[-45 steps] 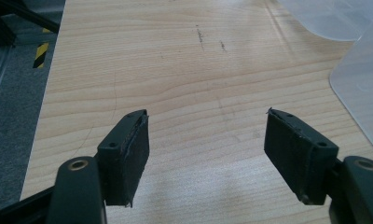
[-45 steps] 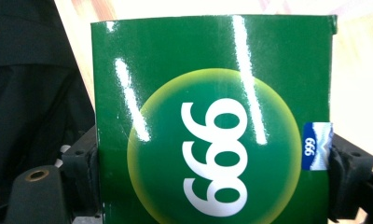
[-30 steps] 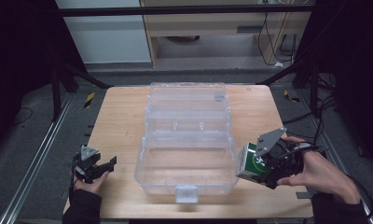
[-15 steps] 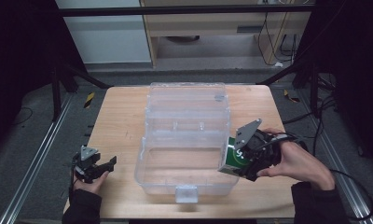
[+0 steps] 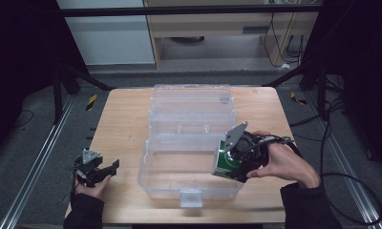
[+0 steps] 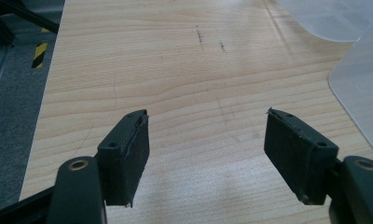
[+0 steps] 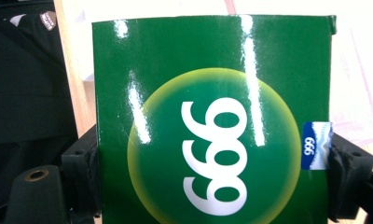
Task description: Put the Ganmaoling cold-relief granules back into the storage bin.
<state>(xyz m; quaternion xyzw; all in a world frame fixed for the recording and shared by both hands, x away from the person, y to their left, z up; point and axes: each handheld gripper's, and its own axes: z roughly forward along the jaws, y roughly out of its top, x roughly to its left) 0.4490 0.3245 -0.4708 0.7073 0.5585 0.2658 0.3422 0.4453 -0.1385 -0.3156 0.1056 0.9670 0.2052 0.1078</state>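
Now right claw (image 5: 230, 164) clamps glossy green box (image 7: 212, 121); left claw (image 6: 208, 156) apart above wood-grain table (image 6: 184, 70).

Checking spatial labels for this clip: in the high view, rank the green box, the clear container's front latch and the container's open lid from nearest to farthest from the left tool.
1. The front latch, on the near wall of the clear container, right of the left tool.
2. The green box, held in the right tool over the container's right side.
3. The open lid, at the far side of the table.
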